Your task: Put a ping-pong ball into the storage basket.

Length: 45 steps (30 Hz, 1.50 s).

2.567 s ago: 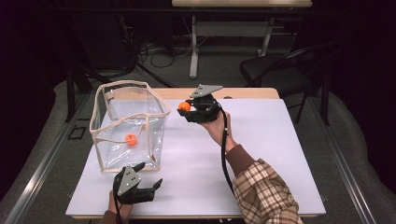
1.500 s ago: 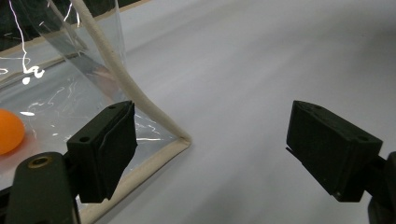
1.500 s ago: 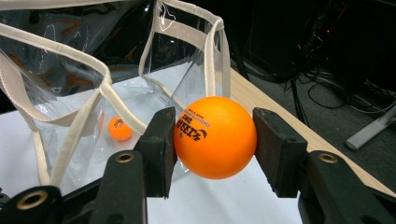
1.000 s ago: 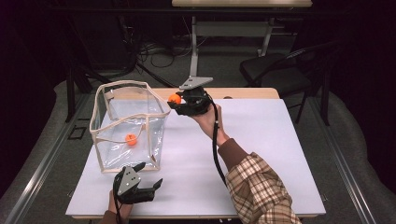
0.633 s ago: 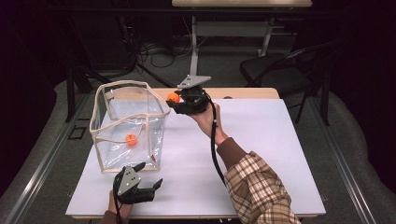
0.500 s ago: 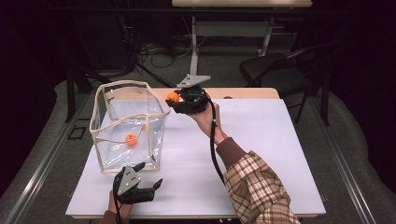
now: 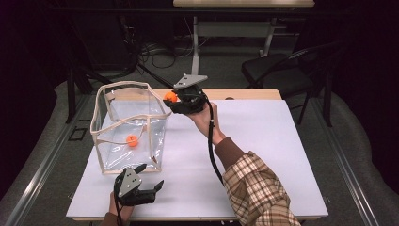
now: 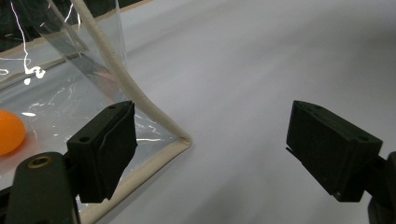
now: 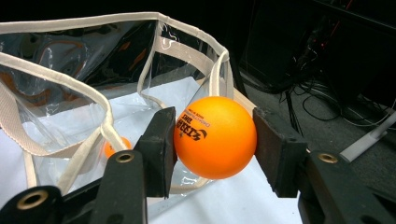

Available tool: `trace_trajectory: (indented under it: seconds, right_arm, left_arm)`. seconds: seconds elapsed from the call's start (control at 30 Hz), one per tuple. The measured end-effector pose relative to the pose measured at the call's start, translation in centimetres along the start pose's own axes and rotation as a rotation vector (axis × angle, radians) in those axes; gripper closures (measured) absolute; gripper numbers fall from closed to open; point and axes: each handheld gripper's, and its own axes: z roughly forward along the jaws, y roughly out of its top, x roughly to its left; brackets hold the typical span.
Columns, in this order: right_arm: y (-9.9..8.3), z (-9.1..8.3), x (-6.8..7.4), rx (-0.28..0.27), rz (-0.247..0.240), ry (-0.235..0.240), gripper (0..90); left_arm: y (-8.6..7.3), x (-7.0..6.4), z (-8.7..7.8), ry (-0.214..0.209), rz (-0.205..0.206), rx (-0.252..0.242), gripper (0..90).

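While the right gripper [image 7: 175, 99] pinches an orange ball [image 9: 215, 137] between its jaws, it has moved from beside the clear bag [image 7: 129, 127] to just over its rim, so a drop seems near. Another ball [image 7: 132, 140] lies on the bag's floor. By the bag's near corner, the left gripper [image 7: 147, 181] stays spread, unmoved.
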Motion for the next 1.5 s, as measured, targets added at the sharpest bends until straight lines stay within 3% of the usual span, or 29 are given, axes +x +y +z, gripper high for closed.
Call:
trace_trajectory:
  seconds: [1.5]
  right_arm:
    - [1.3, 2.5, 1.6, 0.033, -0.029, 0.035, 51.1]
  left_arm:
    - [0.0, 0.0, 0.0, -0.004, -0.002, -0.002, 16.0]
